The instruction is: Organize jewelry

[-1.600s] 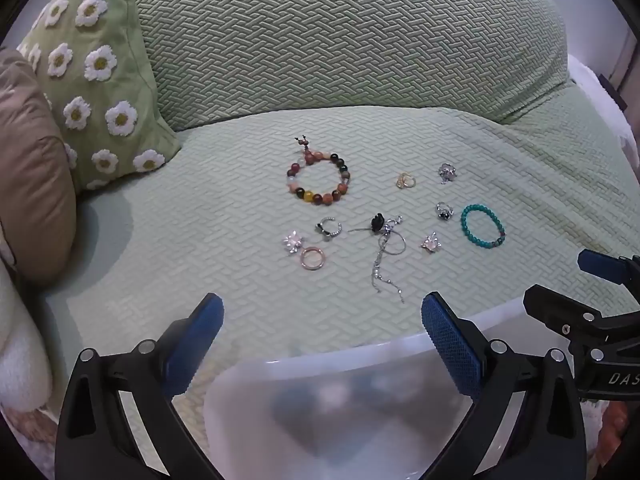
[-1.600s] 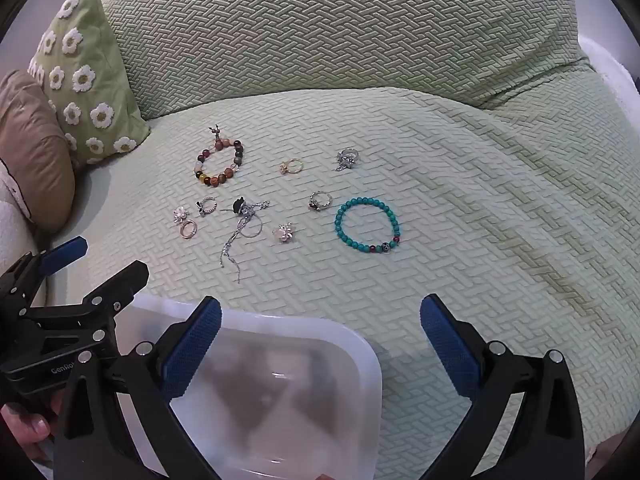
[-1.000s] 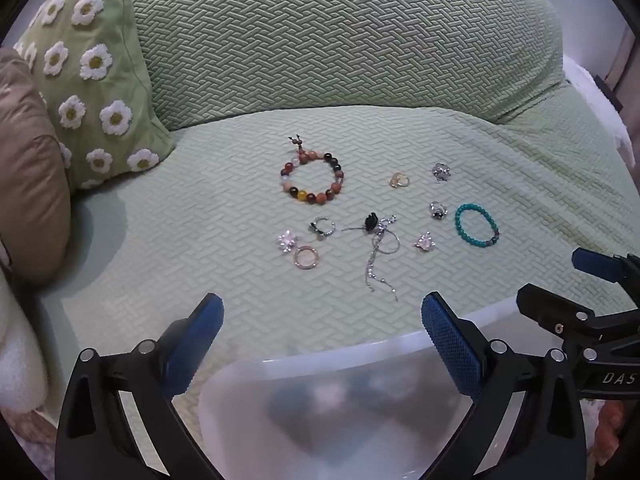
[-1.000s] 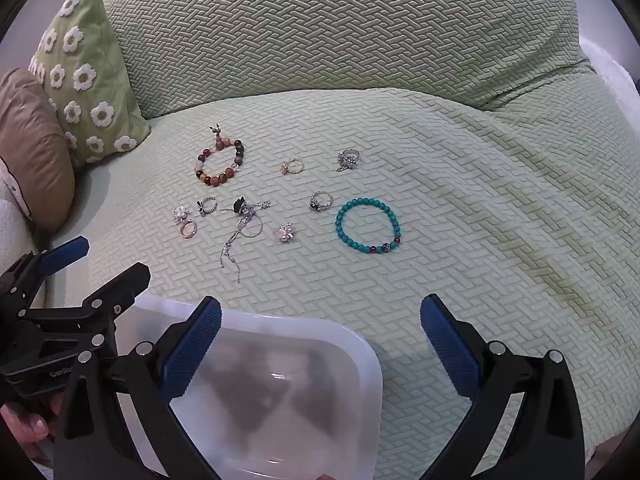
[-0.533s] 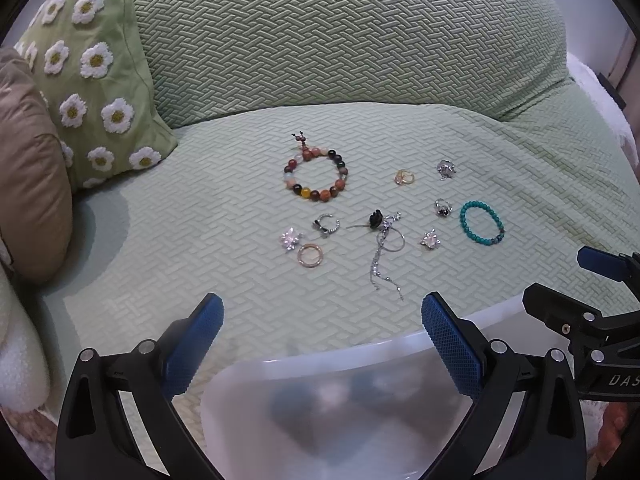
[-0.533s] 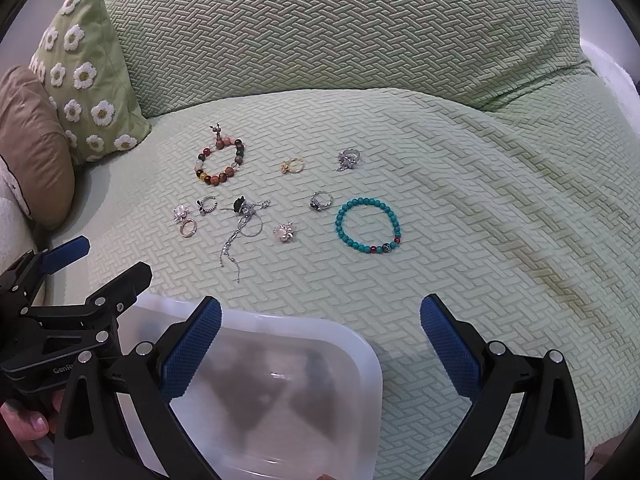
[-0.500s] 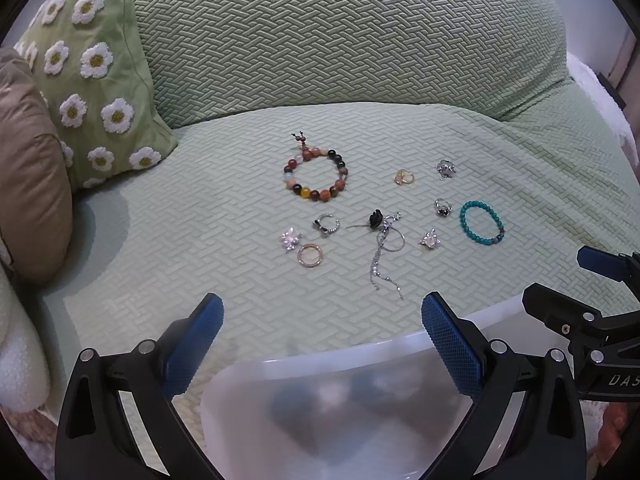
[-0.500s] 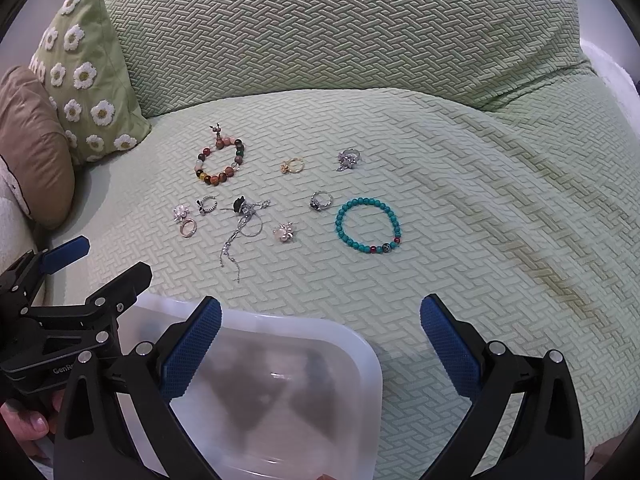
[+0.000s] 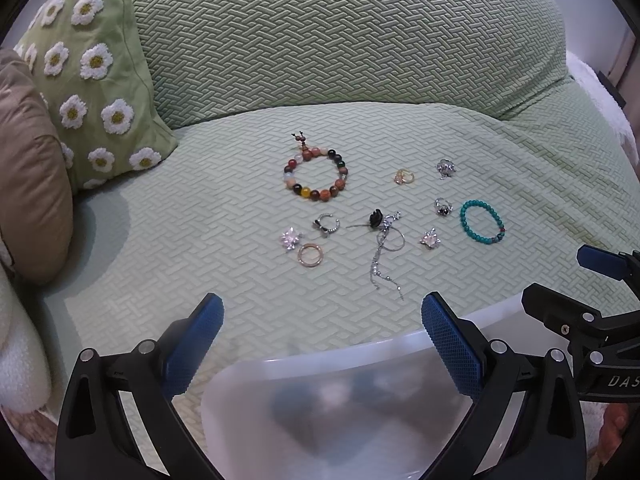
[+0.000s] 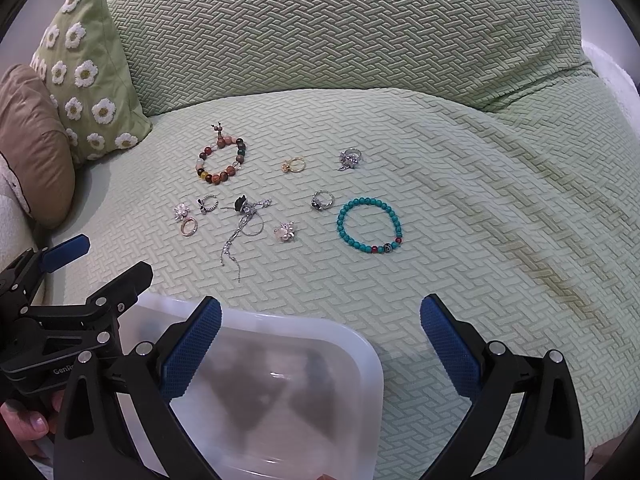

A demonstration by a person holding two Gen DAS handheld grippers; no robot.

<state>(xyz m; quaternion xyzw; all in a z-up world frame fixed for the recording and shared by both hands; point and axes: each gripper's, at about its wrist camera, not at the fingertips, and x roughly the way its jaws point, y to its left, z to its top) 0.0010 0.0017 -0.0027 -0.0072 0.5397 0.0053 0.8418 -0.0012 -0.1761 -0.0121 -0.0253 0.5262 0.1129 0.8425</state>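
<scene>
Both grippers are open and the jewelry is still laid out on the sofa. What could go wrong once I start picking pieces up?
1. The dangling chain earring lies tangled with a hoop and the black flower piece; lifting one may drag the others.
2. The rings are small and sit on soft ribbed fabric, so the right gripper or left gripper may pinch cloth or flick them away.

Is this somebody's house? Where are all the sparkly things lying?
Most likely a living room at home. The jewelry lies on a green sofa seat with a big back cushion. A daisy pillow and a brown pillow lean at one end, and a plastic box waits nearby.
</scene>
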